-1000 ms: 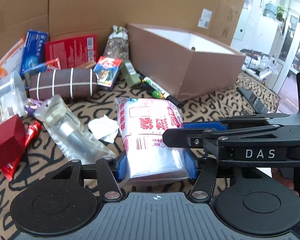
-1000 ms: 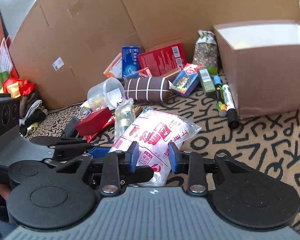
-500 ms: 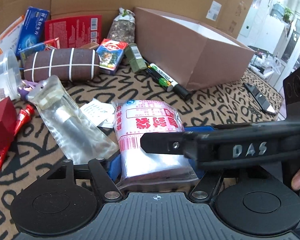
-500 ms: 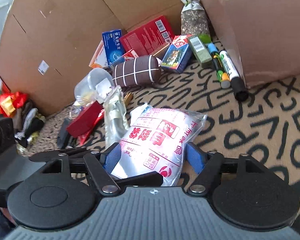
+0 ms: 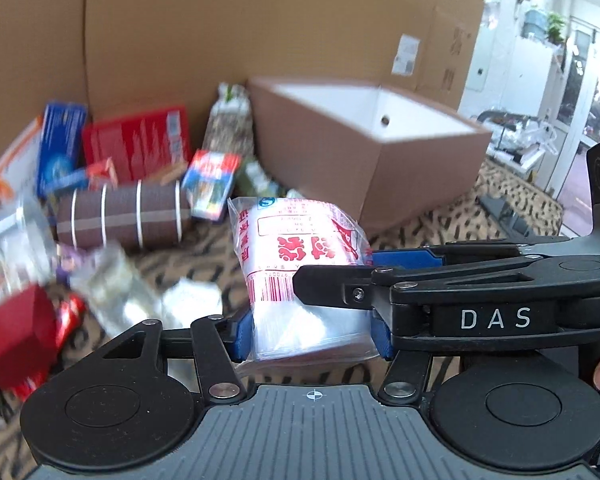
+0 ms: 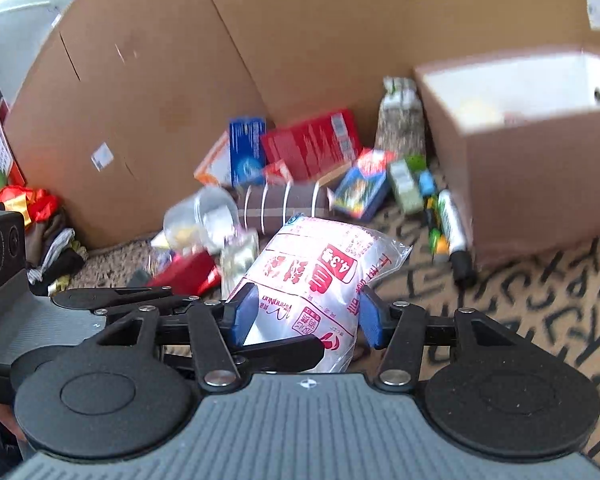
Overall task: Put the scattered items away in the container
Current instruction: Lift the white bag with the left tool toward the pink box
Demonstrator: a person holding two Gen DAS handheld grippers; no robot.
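Note:
A clear packet of plastic bags with red print (image 5: 300, 264) (image 6: 312, 280) hangs above the patterned rug, held from two sides. My left gripper (image 5: 310, 336) has its blue pads against the packet's lower end, jaws closing on it. My right gripper (image 6: 306, 316) straddles the same packet, jaws closing, pads touching its sides. In the left wrist view the right gripper's fingers (image 5: 400, 258) reach in from the right. The left gripper's fingers (image 6: 112, 296) enter from the left in the right wrist view. The brown container box (image 5: 320, 152) (image 6: 540, 184), white inside, stands open beyond the packet.
Scattered on the rug are a brown striped roll (image 5: 120, 216), a red box (image 5: 136, 148), a blue box (image 5: 60, 144), a small colourful box (image 6: 360, 192), markers (image 6: 452, 224), a red block (image 5: 16, 336) and a clear cup (image 6: 208, 212). Tall cardboard walls (image 5: 260, 20) close the back.
The packet has come up off the rug between both grippers. Both cameras rose and tipped up, showing more of the box's inside. The jaws widened, then narrowed onto the packet.

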